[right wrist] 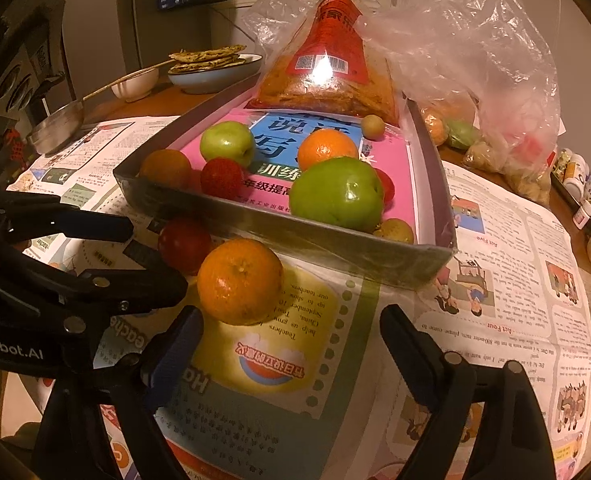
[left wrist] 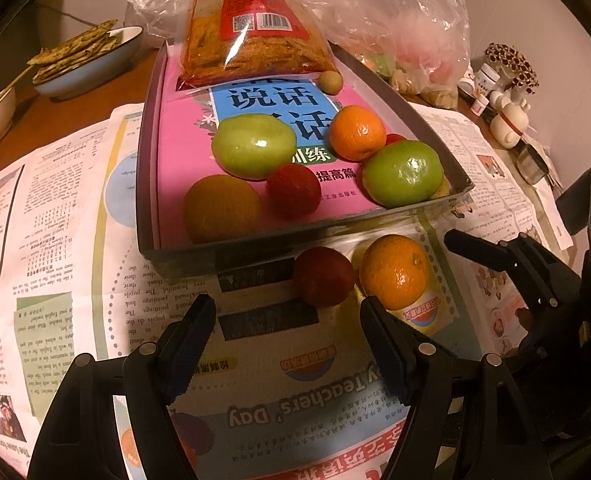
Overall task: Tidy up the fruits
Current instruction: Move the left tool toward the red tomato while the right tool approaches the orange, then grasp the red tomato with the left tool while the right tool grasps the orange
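On the newspaper, in front of a shallow grey box (left wrist: 391,216), lie an orange (left wrist: 394,272) and a dark red fruit (left wrist: 323,276), side by side. The box holds a pink book and several fruits, among them two green apples (left wrist: 253,146) (left wrist: 403,172), an orange (left wrist: 357,132) and a red fruit (left wrist: 293,190). My left gripper (left wrist: 287,304) is open, its tips just short of the red fruit (right wrist: 185,244). My right gripper (right wrist: 291,316) is open too, and the loose orange (right wrist: 239,280) sits just ahead of its left finger, untouched. Both grippers are empty.
A snack bag (left wrist: 251,28) leans at the box's far end. A clear plastic bag of produce (right wrist: 475,92) lies back right, and a bowl of flatbreads (left wrist: 91,60) back left. Small bottles and a figurine (left wrist: 509,120) stand at the right edge. A metal cup (right wrist: 55,128) sits left.
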Demonstrator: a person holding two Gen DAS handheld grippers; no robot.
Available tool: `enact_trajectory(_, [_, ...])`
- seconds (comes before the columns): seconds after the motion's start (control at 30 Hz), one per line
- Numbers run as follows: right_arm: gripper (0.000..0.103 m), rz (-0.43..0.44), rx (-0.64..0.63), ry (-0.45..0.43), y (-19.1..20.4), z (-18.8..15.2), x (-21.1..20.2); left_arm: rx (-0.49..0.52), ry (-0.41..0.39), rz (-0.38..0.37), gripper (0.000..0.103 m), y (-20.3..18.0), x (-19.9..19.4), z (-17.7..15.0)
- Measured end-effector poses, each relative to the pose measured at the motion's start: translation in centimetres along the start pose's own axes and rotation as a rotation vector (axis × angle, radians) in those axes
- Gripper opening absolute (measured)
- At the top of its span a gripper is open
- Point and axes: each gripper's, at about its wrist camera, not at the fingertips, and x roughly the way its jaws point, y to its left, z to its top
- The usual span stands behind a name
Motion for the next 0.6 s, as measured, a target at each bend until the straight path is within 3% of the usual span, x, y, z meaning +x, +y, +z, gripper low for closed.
enact_trajectory(0.3, [0.080, 0.030, 0.002, -0.001, -0.04, 0.26, 0.23, -0.011, -0.003, -0.014, 0.076, 0.06, 0.25, 0.49])
enact_trajectory(0.6, [0.071, 0.051, -0.014, -0.005, 0.27, 0.65, 0.43, -0.014, -0.007, -0.020, 0.069, 0.16, 0.37, 0.92])
